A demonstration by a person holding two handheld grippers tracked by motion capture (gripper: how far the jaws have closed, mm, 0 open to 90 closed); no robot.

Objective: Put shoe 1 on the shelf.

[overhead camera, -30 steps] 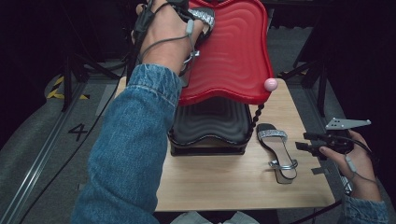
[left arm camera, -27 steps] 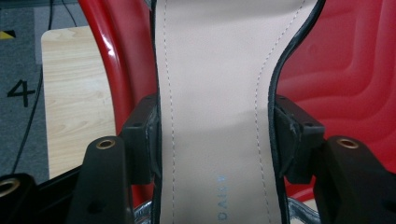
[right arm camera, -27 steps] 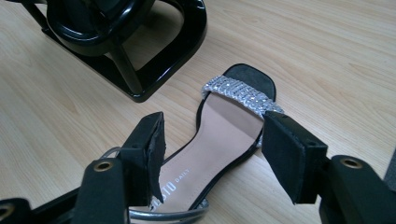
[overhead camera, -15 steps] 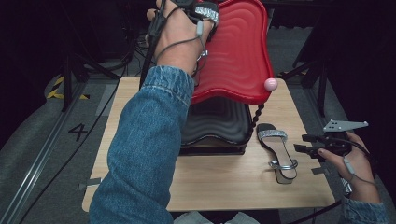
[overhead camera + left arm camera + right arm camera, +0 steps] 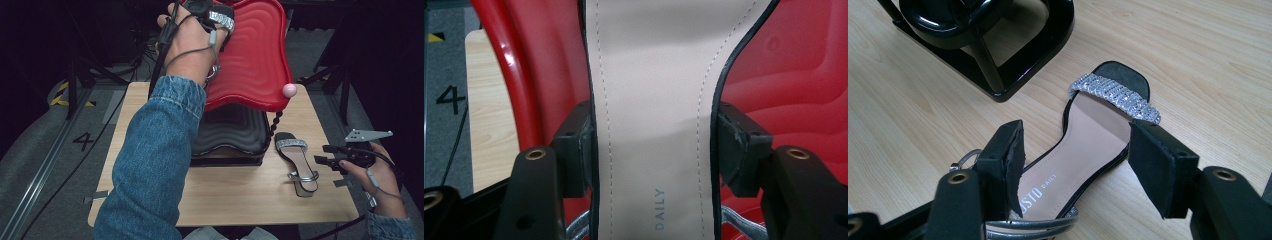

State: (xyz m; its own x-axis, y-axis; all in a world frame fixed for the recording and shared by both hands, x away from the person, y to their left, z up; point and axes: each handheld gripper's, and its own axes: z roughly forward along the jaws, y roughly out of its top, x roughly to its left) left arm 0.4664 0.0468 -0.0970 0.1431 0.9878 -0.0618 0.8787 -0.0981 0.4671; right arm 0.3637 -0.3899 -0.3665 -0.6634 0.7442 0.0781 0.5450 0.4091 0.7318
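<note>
Left gripper (image 5: 212,15) was raised at the far left of the scene, over the upper red shelf (image 5: 260,60) of the shoe rack. It held a sandal (image 5: 654,100) across the sole; in the left gripper view both jaws pressed the black edges of the beige insole, with red shelf on either side. From the high view the sandal's glittery strap (image 5: 221,20) showed just beyond the hand (image 5: 192,45), the denim sleeve (image 5: 155,165) crossing the counter below.

The second sandal (image 5: 297,162) lay flat on the wooden counter (image 5: 235,200), to the right of the rack's black lower shelf (image 5: 235,132), strap end pointing far, silver ankle strap near.

Right gripper (image 5: 325,155) stood at the counter's right edge, just beside that sandal and apart from it. In the right gripper view its jaws stood moderately open with nothing clamped, the sandal (image 5: 1088,145) lying on the counter beyond them, untouched.

A pink ball (image 5: 289,90) sat at the right near corner of the red shelf.
</note>
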